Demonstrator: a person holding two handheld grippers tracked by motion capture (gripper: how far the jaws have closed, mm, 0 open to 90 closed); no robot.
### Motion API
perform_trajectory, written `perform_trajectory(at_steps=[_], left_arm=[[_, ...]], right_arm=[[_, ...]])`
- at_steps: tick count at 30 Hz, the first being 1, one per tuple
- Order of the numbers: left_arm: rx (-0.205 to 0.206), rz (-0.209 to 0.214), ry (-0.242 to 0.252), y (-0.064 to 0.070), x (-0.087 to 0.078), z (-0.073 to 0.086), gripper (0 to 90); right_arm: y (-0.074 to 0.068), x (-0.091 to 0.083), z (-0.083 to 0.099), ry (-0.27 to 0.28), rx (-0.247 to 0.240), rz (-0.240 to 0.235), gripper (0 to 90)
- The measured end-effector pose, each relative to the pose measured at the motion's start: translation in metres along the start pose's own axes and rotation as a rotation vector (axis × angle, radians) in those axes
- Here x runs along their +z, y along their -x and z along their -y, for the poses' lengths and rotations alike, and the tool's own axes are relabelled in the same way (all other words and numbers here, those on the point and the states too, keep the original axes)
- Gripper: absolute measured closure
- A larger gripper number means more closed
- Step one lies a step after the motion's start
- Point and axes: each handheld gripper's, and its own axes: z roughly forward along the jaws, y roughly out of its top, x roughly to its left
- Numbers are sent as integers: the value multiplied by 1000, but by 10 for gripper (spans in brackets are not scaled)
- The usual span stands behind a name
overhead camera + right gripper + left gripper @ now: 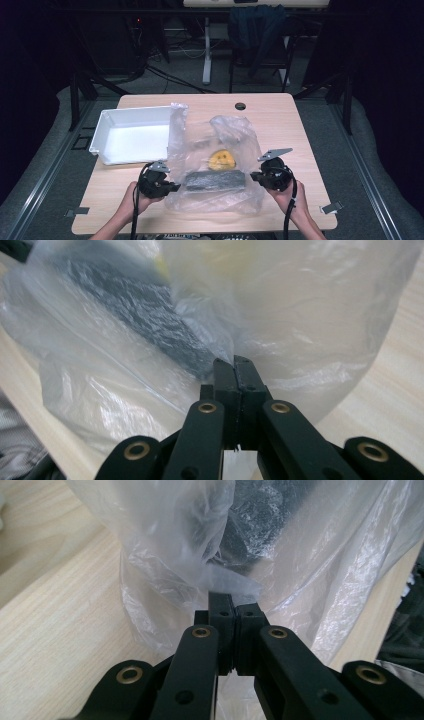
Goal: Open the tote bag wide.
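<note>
- Clear plastic bag (215, 165) lies at lower centre of the high view, on the light wooden table (300, 130), crumpled, its top edges standing up toward mid-frame.
- Inside the bag: a dark grey rectangular block (216, 180) lying flat low in the frame, and a yellow round item (222, 160) just above it. What the yellow item is cannot be told.
- Left gripper (172, 187) sits at lower left of centre in the high view, held by a hand (131, 200) coming in from the bottom edge. It meets the bag's left side.
- In the left gripper view the jaws are pressed together at mid-frame with a fold of bag film (230, 580) pinched between the tips; the dark block (260, 515) shows through the plastic at upper centre.
- Right gripper (254, 176) sits at lower right of centre in the high view, at the bag's right side, with its hand (287, 197) below it.
- In the right gripper view the jaws are likewise closed on bag film (225, 347) at centre frame; the block (145, 315) runs diagonally across the upper left behind the plastic.
- White tray (107, 130) stands at left of centre in the high view, its right end partly behind the bag.
</note>
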Motion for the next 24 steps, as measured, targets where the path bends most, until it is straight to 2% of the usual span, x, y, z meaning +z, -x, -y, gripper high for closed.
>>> perform_trajectory(at_steps=[1,4,9,17,19,21,23,24], left_arm=[[-4,7,1,-1,-3,2,895],[-3,15,-13,-3,-3,3,896],[12,19,-58,-1,6,4,896],[20,-7,-86,-2,12,2,891],[18,-10,-82,-2,9,2,836],[15,-19,-81,-3,4,1,719],[16,-56,-58,-4,-4,0,608],[16,-63,-47,-4,-6,-1,551]], right_arm=[[1,0,3,-28,1,-6,900],[3,1,8,-68,12,-19,900],[12,11,14,-132,33,-19,900],[28,28,16,-152,80,-40,900],[31,30,15,-155,72,-40,900],[31,31,15,-154,74,-37,900],[31,31,15,-153,74,-39,900],[31,30,15,-171,58,-20,900]])
